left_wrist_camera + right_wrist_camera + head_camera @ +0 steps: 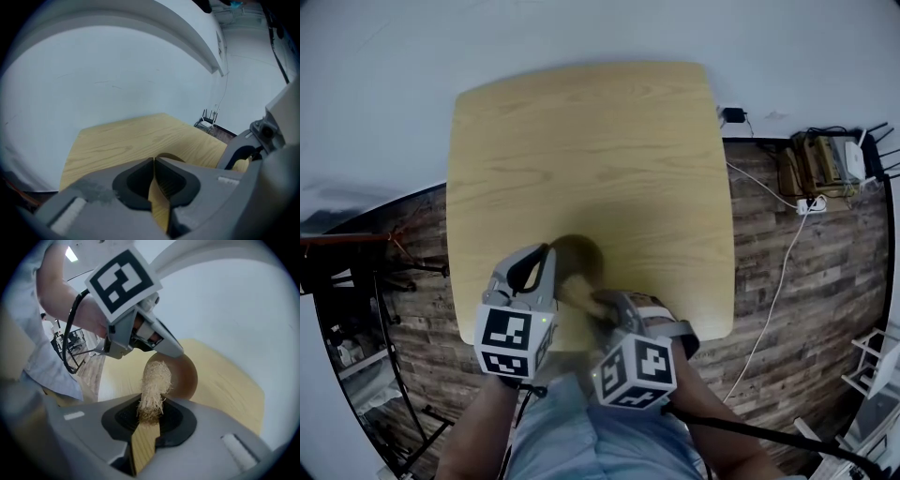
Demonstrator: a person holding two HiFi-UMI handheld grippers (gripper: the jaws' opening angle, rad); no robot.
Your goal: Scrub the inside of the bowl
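A small brown bowl sits on the light wooden table near its front edge. My left gripper is shut on the bowl's near-left rim. In the left gripper view the jaws meet at the left gripper, with a thin arc of bowl rim just beyond. My right gripper is shut on a pale fibrous scrubber. That scrubber sticks out past the right gripper, its tuft at the bowl. The bowl's inside is hidden.
The table's front edge lies right under both grippers. A white wall rises behind the table. On the wooden floor to the right lie a white cable, a router and a power strip.
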